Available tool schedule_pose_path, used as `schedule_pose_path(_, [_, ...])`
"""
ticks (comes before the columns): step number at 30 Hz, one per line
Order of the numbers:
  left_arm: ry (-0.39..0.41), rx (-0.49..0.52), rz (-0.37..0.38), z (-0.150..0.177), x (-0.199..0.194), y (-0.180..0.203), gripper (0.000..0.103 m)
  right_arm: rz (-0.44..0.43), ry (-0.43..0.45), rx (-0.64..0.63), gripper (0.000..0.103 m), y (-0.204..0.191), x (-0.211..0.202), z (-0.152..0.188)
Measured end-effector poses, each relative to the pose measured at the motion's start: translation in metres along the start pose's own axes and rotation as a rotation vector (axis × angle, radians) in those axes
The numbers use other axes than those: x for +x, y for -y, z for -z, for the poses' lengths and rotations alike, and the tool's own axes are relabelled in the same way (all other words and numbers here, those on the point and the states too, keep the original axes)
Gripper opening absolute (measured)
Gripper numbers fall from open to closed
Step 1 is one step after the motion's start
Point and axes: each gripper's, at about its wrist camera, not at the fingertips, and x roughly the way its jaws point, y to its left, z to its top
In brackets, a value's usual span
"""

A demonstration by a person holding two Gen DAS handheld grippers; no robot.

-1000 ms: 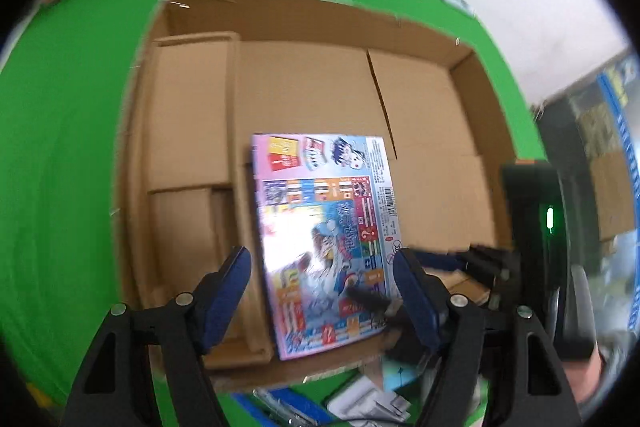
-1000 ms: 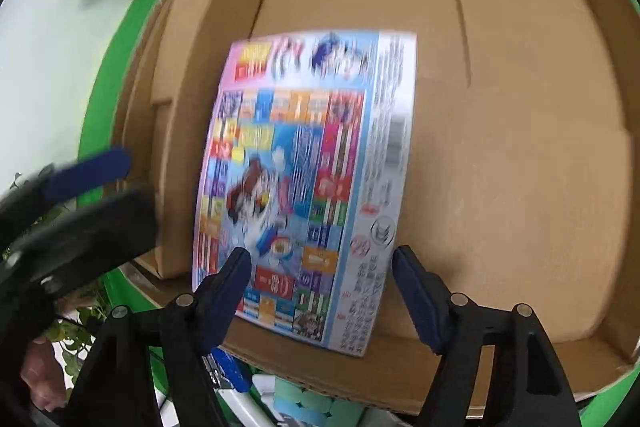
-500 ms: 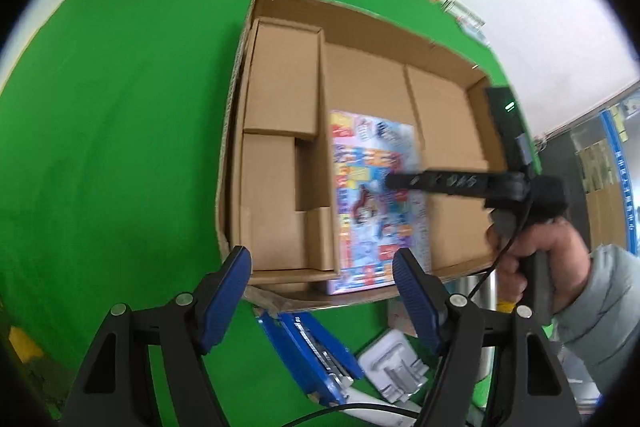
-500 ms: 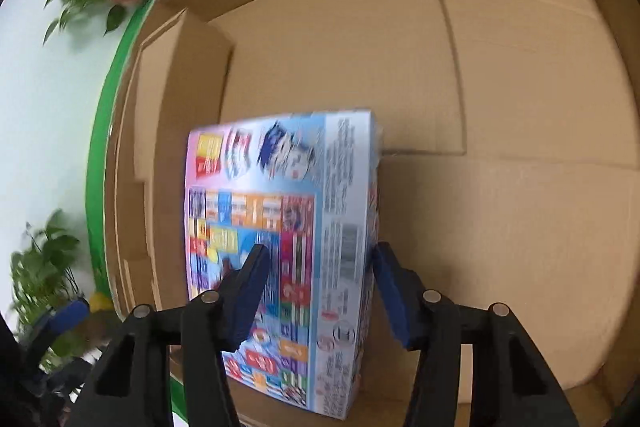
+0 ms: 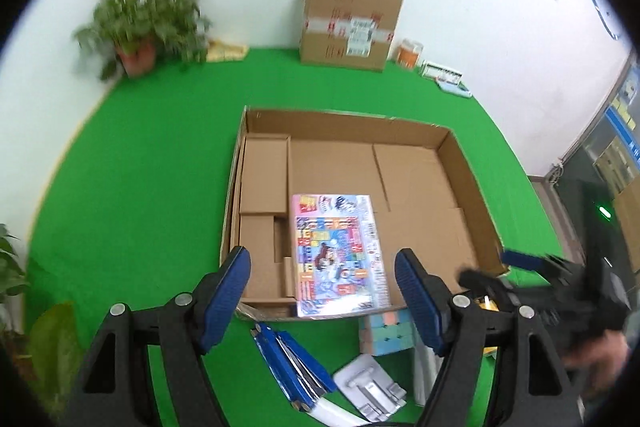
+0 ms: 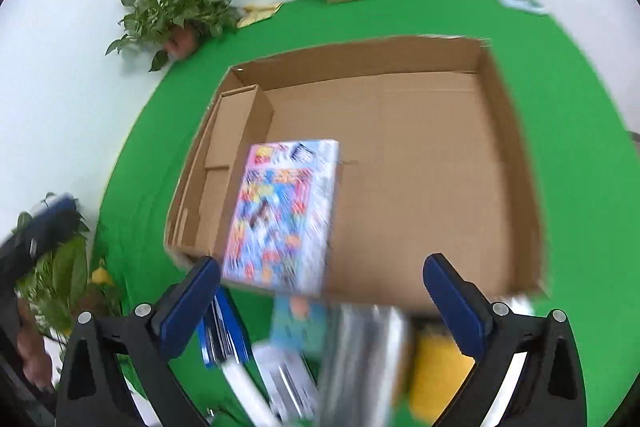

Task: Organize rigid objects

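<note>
Right tool (image 6: 320, 291) just opened wide; game box (image 6: 280, 215) in carton (image 6: 516, 163).

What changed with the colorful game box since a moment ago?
The right gripper let go of the colorful game box; its fingers have just been opening, nothing between them. Both grippers pulled back. The box stayed flat in the cardboard tray, and the left gripper stayed open.

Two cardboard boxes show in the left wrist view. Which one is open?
The big shallow box on the green mat, holding the colourful game box. The other box, by the far wall, is taped shut.
</note>
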Motion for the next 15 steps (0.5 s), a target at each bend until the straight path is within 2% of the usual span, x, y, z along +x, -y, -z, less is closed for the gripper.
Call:
schedule_pose_path(5, [0.057, 0.052, -0.085, 0.040, -0.040, 0.063, 0.075, 0.045, 0.069, 0.018, 0.102, 0.013, -0.086, 0.076])
schedule_pose_path(7, [0.057, 0.057, -0.084, 0.057, -0.050, 0.081, 0.071, 0.059, 0.083, -0.019, 0.102, 0.028, -0.139, 0.107])
schedule_pose_path(8, [0.050, 0.051, -0.060, 0.070, -0.058, 0.092, 0.045, 0.073, 0.102, -0.041, 0.094, 0.037, -0.159, 0.120])
schedule_pose_path(9, [0.035, 0.045, -0.024, 0.079, -0.061, 0.098, 0.024, 0.090, 0.127, -0.063, 0.084, 0.039, -0.179, 0.133])
schedule_pose_path(10, [0.007, 0.037, 0.012, 0.086, -0.062, 0.104, 0.003, 0.101, 0.140, -0.082, 0.058, 0.043, -0.200, 0.147])
schedule_pose_path(11, [-0.012, 0.027, 0.032, 0.094, -0.065, 0.111, 0.002, 0.101, 0.138, -0.085, 0.040, 0.046, -0.213, 0.158])
schedule_pose_path(12, [0.003, 0.033, 0.039, 0.104, -0.074, 0.121, 0.002, 0.086, 0.131, -0.066, 0.038, 0.053, -0.227, 0.170])
schedule_pose_path(13, [0.011, 0.041, 0.045, 0.108, -0.079, 0.126, 0.002, 0.076, 0.133, -0.049, 0.039, 0.057, -0.237, 0.177])
schedule_pose_path(14, [0.024, 0.053, 0.086, 0.114, -0.089, 0.134, 0.002, 0.070, 0.141, -0.036, 0.044, 0.062, -0.250, 0.187])
schedule_pose_path(15, [0.034, 0.055, 0.113, 0.117, -0.095, 0.139, 0.005, 0.063, 0.152, -0.028, 0.053, 0.063, -0.257, 0.194])
